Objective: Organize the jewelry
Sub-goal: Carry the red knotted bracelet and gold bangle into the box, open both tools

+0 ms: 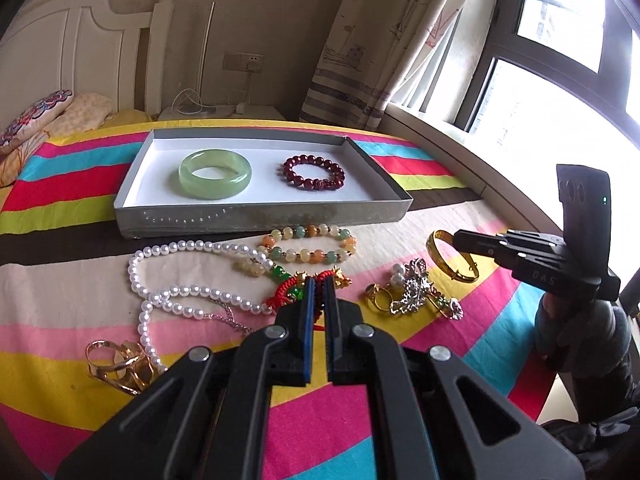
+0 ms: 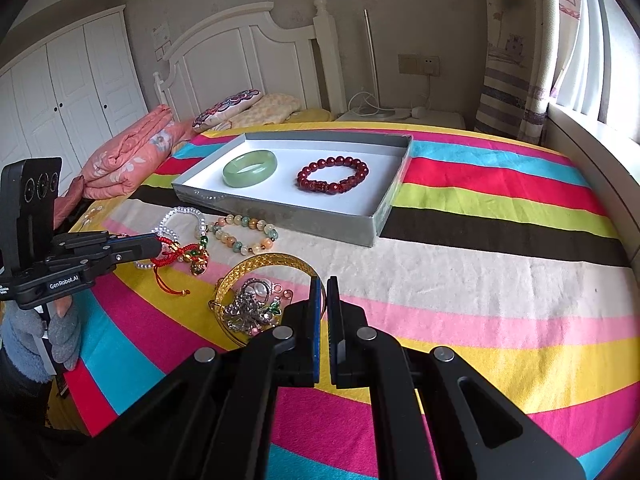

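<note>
Right wrist | striped bedspread (image 2: pixel 480 240) | white headboard (image 2: pixel 240 48) | window curtain (image 2: pixel 516 80)

A bed (image 2: pixel 500 208) with a striped cover carries a grey tray (image 2: pixel 384 216). Before the tray lie a pearl necklace (image 1: pixel 160 292), bead bracelet (image 1: pixel 308 246), gold bangle (image 1: pixel 460 264) and rings (image 1: pixel 120 364).

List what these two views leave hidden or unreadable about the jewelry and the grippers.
- Left wrist view: the left gripper covers part of the red cord bracelet.
- Left wrist view: the left gripper's body cuts off the gold rings.
- Right wrist view: the right gripper hides the near rim of the gold bangle; any grip is unclear.
</note>
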### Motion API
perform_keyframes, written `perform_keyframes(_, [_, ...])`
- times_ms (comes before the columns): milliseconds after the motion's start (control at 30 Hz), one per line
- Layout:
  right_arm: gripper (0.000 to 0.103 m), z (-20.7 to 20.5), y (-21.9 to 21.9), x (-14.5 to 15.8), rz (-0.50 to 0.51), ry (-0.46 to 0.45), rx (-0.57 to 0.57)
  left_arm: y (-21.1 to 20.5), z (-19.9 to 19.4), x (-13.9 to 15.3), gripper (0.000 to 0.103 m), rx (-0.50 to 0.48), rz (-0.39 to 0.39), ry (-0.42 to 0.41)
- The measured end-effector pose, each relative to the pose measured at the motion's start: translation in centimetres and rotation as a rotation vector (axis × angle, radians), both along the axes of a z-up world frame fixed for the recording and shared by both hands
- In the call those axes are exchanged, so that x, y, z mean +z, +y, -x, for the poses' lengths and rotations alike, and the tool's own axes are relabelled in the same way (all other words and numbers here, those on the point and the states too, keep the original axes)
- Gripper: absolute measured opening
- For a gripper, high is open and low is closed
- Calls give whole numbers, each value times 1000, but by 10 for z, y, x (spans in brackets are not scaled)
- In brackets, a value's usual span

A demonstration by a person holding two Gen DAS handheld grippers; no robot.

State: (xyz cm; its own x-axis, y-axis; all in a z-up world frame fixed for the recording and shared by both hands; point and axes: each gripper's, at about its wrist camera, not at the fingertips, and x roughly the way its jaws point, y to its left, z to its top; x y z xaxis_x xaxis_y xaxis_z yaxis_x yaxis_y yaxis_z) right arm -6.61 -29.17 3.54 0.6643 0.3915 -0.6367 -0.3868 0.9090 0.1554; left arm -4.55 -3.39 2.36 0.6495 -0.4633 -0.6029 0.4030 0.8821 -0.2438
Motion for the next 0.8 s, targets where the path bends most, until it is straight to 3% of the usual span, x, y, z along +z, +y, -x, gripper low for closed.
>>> perform_keyframes(400, [4,4,-2,1,4,-17,-57,13,18,12,4,53,63,-88])
perform_keyframes(800, [4,-2,-7,5,-44,-31,-66,18,21,58,4,37,106,-175])
